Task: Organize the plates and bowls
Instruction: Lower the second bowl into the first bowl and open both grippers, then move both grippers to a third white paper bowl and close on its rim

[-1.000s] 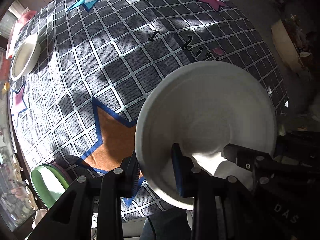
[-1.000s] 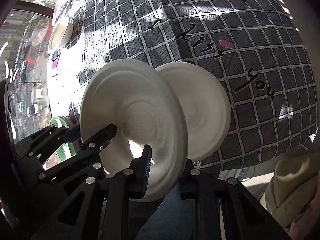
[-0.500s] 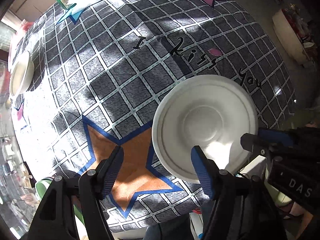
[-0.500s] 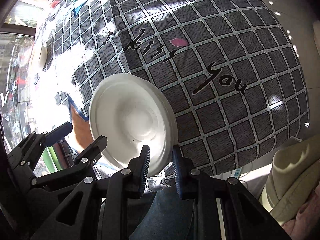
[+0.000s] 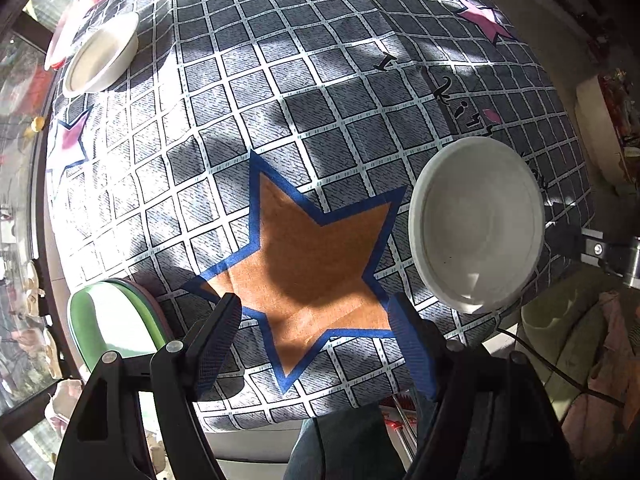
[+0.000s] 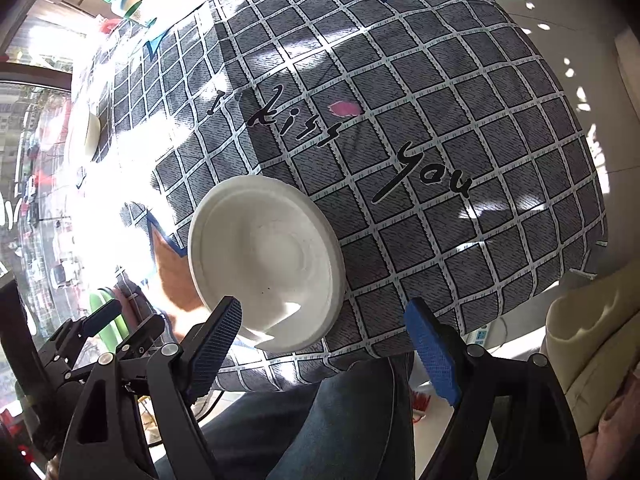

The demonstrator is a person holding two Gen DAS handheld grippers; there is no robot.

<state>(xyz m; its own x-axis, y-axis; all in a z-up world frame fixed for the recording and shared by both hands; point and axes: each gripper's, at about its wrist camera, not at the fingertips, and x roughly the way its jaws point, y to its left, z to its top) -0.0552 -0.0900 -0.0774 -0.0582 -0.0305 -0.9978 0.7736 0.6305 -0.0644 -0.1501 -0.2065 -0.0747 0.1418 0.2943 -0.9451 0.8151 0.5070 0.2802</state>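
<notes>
**Both grippers open, white plates resting on the cloth**

Your table is covered by a grey checked tablecloth (image 5: 280,92) with an orange, blue-edged star (image 5: 316,256) printed near your edge; take that star as your landmark. Just right of the star sit the stacked round white paper plates (image 5: 476,228), flat on the cloth. Left of the star, at the table edge, lies a stack of green plates (image 5: 108,324). Far beyond the star, to the left, sits a white bowl (image 5: 100,60). Your left gripper (image 5: 316,344) hangs over the star, fingers spread wide, gripping nothing. Your right gripper (image 6: 324,344) is likewise spread, its left finger (image 6: 216,340) at the white plates' near rim.
</notes>
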